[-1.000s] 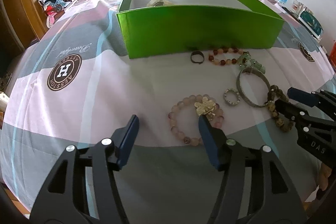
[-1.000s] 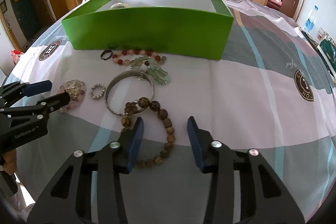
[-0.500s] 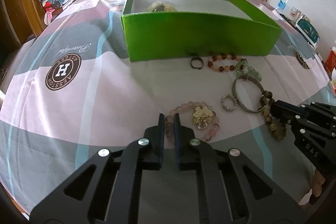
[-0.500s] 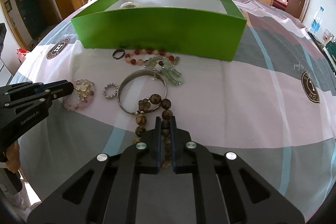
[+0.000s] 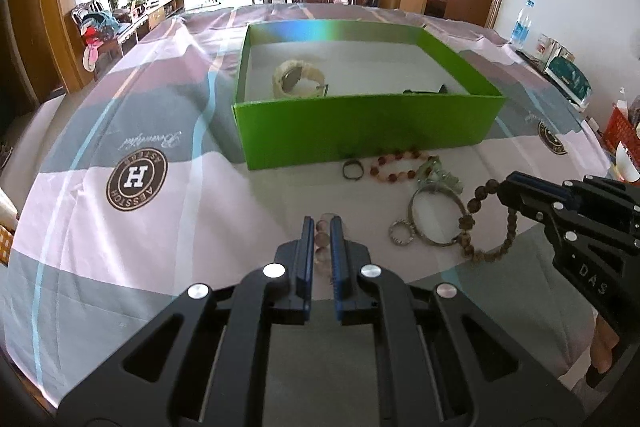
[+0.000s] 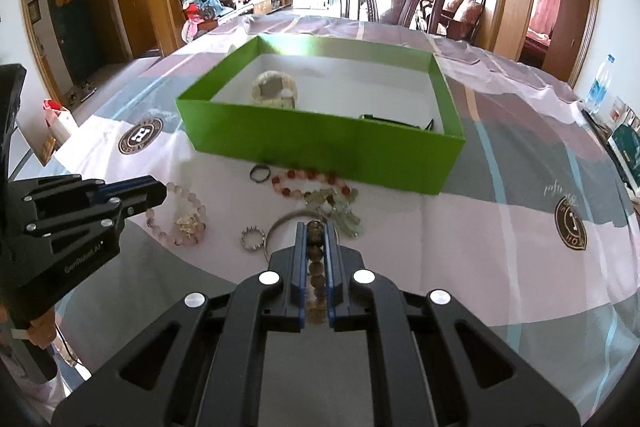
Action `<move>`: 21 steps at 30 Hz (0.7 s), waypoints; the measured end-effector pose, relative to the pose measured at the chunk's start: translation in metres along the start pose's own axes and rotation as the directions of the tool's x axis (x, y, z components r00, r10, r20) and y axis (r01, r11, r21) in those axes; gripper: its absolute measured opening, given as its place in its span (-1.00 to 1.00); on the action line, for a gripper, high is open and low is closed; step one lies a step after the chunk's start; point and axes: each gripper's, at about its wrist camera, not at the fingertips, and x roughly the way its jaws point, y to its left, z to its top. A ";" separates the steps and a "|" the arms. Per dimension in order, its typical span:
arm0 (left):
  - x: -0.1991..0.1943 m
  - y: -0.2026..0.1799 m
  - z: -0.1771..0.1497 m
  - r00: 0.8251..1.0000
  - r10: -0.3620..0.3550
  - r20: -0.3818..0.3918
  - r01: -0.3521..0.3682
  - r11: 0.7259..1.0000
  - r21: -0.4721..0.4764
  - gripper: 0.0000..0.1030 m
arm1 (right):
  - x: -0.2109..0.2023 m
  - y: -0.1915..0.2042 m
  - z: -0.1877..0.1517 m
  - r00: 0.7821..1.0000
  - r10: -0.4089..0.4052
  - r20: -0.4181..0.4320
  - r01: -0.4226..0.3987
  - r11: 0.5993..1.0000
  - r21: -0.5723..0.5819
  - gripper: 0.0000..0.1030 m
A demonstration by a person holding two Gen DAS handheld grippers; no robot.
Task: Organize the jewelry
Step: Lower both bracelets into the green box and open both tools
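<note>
Both grippers are clamped on jewelry: the left gripper [image 5: 319, 227] has its jaws closed on a pale pink bead bracelet [image 6: 182, 215], the right gripper [image 6: 315, 231] on a brown wooden bead bracelet [image 5: 486, 223]. The open green cardboard box [image 5: 360, 125] lies straight ahead of both, beyond loose rings and bangles. All sits on a pink-and-grey cloth-covered counter [image 5: 120, 131] in a sunlit dining room.

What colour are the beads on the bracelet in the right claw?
Brown, wood-like beads; clearest in the left wrist view, hanging from the right claw.
</note>
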 end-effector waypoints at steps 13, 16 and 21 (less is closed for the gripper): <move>-0.014 0.003 0.007 0.999 -0.007 0.032 0.007 1.000 -0.002 -0.84 | -0.007 -0.006 0.002 1.000 -0.014 0.013 0.013 1.000 0.009 -0.85; -0.017 0.002 0.010 0.999 -0.007 0.038 0.007 1.000 -0.001 -0.84 | -0.011 -0.006 0.005 1.000 -0.015 0.025 0.015 1.000 0.008 -0.84; -0.022 0.004 0.016 0.998 -0.003 0.057 0.004 1.000 -0.010 -0.84 | -0.019 -0.006 0.013 0.998 -0.021 0.054 0.021 1.000 0.000 -0.84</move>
